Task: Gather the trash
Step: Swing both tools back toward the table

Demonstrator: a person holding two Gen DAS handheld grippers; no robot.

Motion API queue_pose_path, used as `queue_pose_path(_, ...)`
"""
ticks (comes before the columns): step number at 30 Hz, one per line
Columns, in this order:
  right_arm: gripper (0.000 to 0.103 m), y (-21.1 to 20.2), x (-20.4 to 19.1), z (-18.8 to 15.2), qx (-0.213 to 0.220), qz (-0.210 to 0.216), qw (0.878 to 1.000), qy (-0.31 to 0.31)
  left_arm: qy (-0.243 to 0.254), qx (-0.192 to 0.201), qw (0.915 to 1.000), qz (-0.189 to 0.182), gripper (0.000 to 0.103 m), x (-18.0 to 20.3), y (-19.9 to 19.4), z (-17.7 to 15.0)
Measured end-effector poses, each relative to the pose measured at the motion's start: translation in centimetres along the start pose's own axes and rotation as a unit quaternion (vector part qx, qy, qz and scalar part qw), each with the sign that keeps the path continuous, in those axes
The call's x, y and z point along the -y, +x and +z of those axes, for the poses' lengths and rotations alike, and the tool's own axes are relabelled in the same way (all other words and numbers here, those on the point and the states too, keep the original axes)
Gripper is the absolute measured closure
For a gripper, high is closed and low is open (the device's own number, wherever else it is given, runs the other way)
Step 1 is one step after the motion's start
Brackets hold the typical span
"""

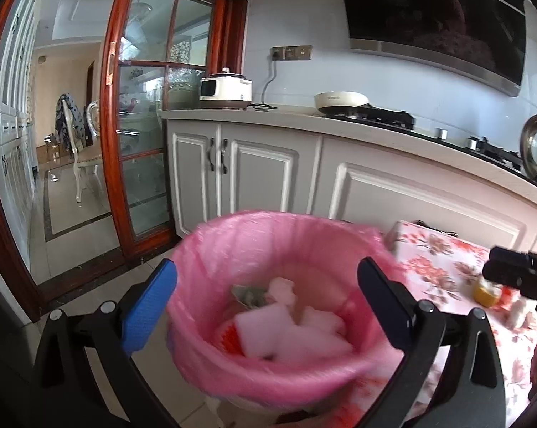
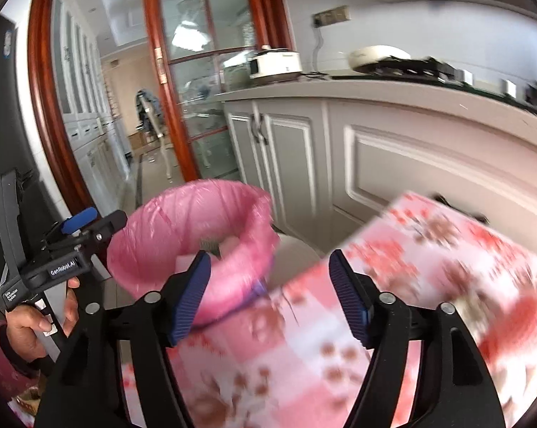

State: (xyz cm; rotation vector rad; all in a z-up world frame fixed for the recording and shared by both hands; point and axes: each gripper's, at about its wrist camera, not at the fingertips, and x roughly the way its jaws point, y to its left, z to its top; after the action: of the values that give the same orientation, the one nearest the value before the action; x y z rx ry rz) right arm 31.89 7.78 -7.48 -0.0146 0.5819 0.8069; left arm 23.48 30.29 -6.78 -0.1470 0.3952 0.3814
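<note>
A bin lined with a pink bag [image 1: 211,260] stands on the floor beside a table with a floral cloth [image 1: 443,260]. Inside it lie white foam pieces [image 1: 286,331], a crumpled wrapper and something red. My left gripper [image 1: 268,306] is open and empty, right over the bin's mouth. My right gripper [image 2: 270,296] is open and empty above the table's edge, with the bin [image 2: 168,228] just beyond its left finger. A yellow object [image 1: 485,290] and a white scrap [image 1: 517,312] lie on the cloth near the right gripper's tip [image 1: 517,274].
White kitchen cabinets [image 1: 268,174] and a counter with a rice cooker [image 1: 225,89], pan and hob run behind. A wood-framed glass door [image 1: 140,142] stands to the left, with tiled floor in front. The left gripper body and the hand holding it show in the right wrist view [image 2: 65,260].
</note>
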Motion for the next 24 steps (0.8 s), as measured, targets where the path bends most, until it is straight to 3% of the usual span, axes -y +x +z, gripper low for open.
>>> queue_pose_path(13, 0.032, -12.2, 6.9, -7.1, 0.018, -0.111, 0.991, 0.070, 0.068, -0.028, 0.9920, -0.103, 0.005, 12.5, -5.7, -3.4)
queue_pose_path(20, 0.032, -15.1, 11.8, -9.2, 0.021, -0.176, 0.978, 0.110, 0.127, -0.031, 0.9809, -0.145, 0.005, 20.8, -6.0, -5.2)
queue_pose_path(24, 0.032, -14.7, 14.7, -9.9, 0.009, -0.218, 0.967, 0.129, 0.127, -0.041, 0.9754, -0.176, 0.005, 24.3, -5.1, -6.0)
